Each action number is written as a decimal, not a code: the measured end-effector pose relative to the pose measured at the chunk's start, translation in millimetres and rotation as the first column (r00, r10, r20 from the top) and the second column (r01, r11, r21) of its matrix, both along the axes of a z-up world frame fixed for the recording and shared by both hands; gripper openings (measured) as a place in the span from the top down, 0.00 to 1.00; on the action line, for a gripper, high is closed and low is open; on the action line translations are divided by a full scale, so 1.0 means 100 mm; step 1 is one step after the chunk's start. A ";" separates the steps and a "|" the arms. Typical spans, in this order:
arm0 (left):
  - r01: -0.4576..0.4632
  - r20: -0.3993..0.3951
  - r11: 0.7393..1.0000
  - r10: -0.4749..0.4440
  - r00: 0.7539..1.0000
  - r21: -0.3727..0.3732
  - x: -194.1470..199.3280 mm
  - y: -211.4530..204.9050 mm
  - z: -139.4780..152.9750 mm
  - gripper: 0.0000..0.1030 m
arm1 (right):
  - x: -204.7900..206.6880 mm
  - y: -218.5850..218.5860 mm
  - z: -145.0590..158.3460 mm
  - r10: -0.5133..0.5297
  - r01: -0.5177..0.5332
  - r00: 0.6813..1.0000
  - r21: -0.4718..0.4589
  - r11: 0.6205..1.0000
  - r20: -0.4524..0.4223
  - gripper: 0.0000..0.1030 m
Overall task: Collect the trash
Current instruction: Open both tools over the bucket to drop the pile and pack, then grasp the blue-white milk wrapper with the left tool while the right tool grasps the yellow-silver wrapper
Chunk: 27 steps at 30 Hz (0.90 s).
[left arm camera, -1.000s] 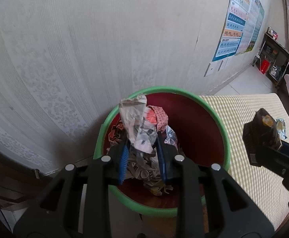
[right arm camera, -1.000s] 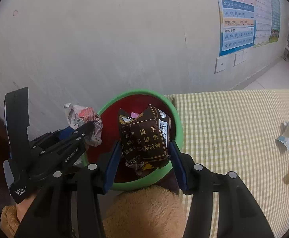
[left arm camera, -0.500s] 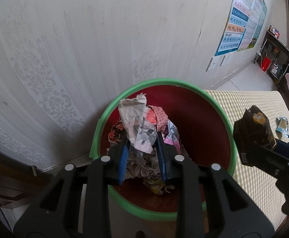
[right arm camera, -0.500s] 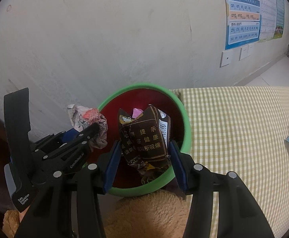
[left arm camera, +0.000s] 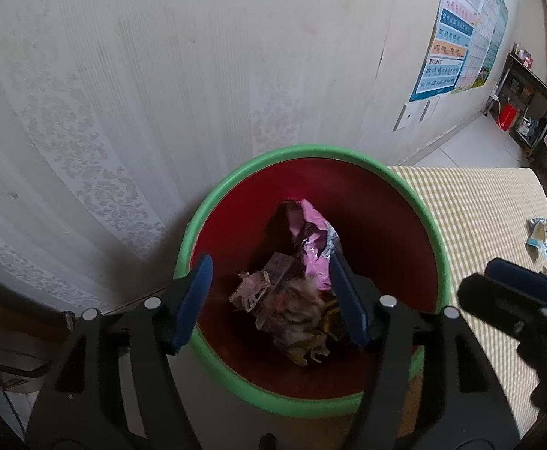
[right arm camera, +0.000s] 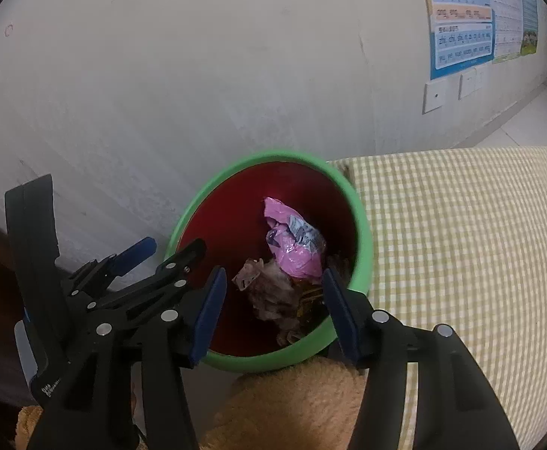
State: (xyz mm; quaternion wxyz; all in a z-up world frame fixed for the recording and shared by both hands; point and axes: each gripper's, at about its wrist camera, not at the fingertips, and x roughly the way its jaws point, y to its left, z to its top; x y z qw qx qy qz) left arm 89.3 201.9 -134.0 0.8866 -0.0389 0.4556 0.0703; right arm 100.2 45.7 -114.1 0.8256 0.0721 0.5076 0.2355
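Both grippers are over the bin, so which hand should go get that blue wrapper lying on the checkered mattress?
Right, probably. The right gripper hangs at the bin edge nearest the checkered mattress, jaws opening and empty. The blue wrapper lies on that side; the left gripper would have to cross over.

Soft daylight, fairly dim, no hard glare. Strong fisheye bend w/ black vignette at corners. Inside of green-rimmed red plastic bin in shade; crumpled paper trash motion-blurred. Pale patterned wall evenly lit. Fuzzy tan sleeve close, out of focus.
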 end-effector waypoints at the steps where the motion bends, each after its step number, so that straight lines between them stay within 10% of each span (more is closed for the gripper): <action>1: 0.001 0.002 1.000 -0.001 1.000 -0.010 -0.02 -0.01 0.02 0.40 | -0.02 -0.07 0.01 -0.011 0.011 1.000 0.002 1.000 0.004 0.48; 8: 0.061 0.020 0.996 -0.060 0.998 -0.061 -0.13 -0.28 0.06 0.38 | -0.24 -1.26 -0.10 -0.270 0.271 0.963 -0.072 0.960 0.025 0.47; 17: 0.226 0.040 0.971 -0.223 0.974 -0.075 -0.12 -1.08 0.15 0.36 | -0.32 -3.11 -0.42 -0.663 0.650 0.748 -0.179 0.738 -0.018 0.48; 27: 0.405 0.035 0.914 -0.404 0.914 -0.036 0.00 -2.20 0.12 0.36 | -0.15 -3.42 -0.74 -0.619 0.611 0.779 -0.103 0.785 -0.096 0.86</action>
